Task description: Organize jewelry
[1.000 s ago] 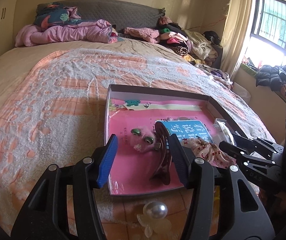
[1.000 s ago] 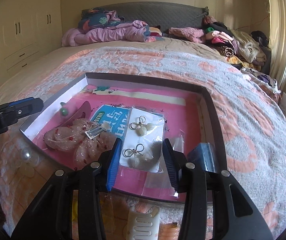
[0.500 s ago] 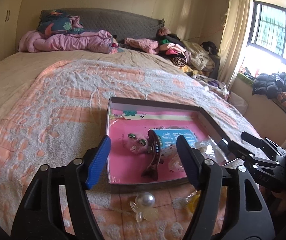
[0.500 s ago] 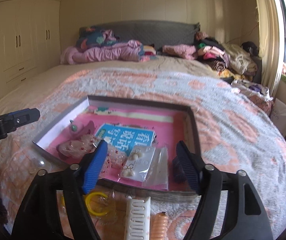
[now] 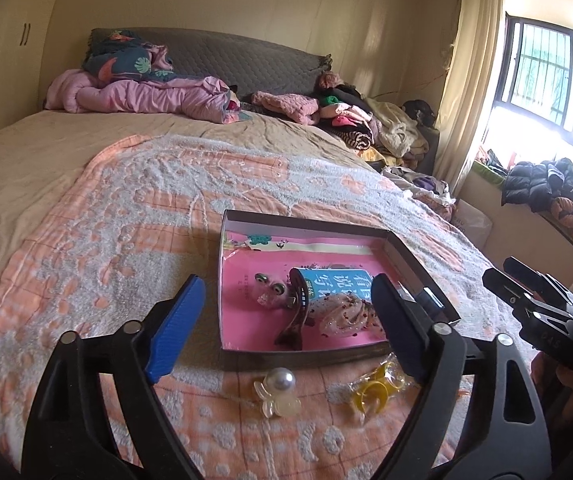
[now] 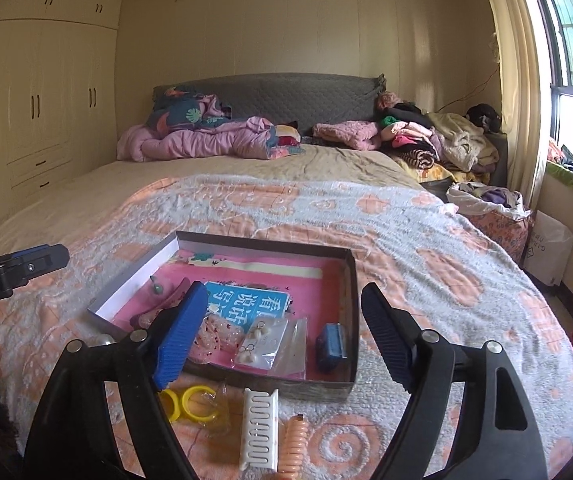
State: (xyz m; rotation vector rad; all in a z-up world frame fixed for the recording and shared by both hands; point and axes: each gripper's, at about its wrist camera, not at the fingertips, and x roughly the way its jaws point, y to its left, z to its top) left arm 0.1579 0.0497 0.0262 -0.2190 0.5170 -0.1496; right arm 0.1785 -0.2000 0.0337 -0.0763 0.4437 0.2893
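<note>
A shallow box (image 5: 302,354) with a pink lining lies on the bed. In it are a dark claw clip (image 5: 296,320), a pink scrunchie (image 5: 342,316), green bead earrings (image 5: 270,284), a bag of earrings (image 6: 260,344) and a small blue case (image 6: 330,346). My left gripper (image 5: 286,324) hovers before the box's near left corner, its jaws opening and nothing between them. Over the box's front wall (image 6: 262,384) my right gripper (image 6: 282,336) is also opening and holds nothing.
On the blanket in front of the box lie a pearl clip (image 5: 280,380), bagged yellow rings (image 6: 190,402), a white comb clip (image 6: 260,432) and an orange spiral tie (image 6: 292,448). Clothes (image 6: 426,140) are piled by the headboard. The bed's edge drops off at right.
Both grippers backed away from the box, rose and opened wider. The left let go of the claw clip and the right let go of the earring bag; both items now lie in the box.
</note>
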